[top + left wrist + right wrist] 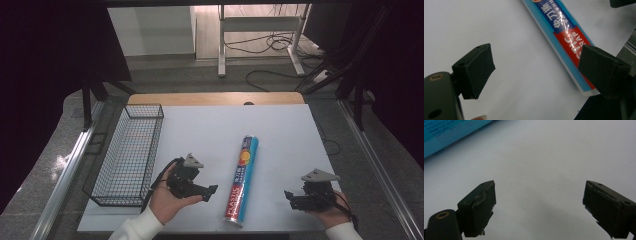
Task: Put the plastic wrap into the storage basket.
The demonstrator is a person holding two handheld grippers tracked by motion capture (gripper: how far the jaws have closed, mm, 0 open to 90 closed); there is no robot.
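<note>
While both grippers wait low at the near edge of the white table (210, 125), one long plastic wrap box (242, 180) lies between them. Its long side runs from the near edge away toward the far side, leaning a little to the right.

The left gripper (209, 192) points its jaws to the right, at the box, and sits just beside it. The right gripper (289, 198) points left at the box from the other side, a bit farther off. So the left one looks nearer, and a grab would likely come from there.

Both grippers have their jaws wide apart and hold nothing. From the left gripper view, the box (564, 37) lies slanted past the jaw tips.

There is one box, one black wire basket (131, 155) at the left, and two grippers.
</note>
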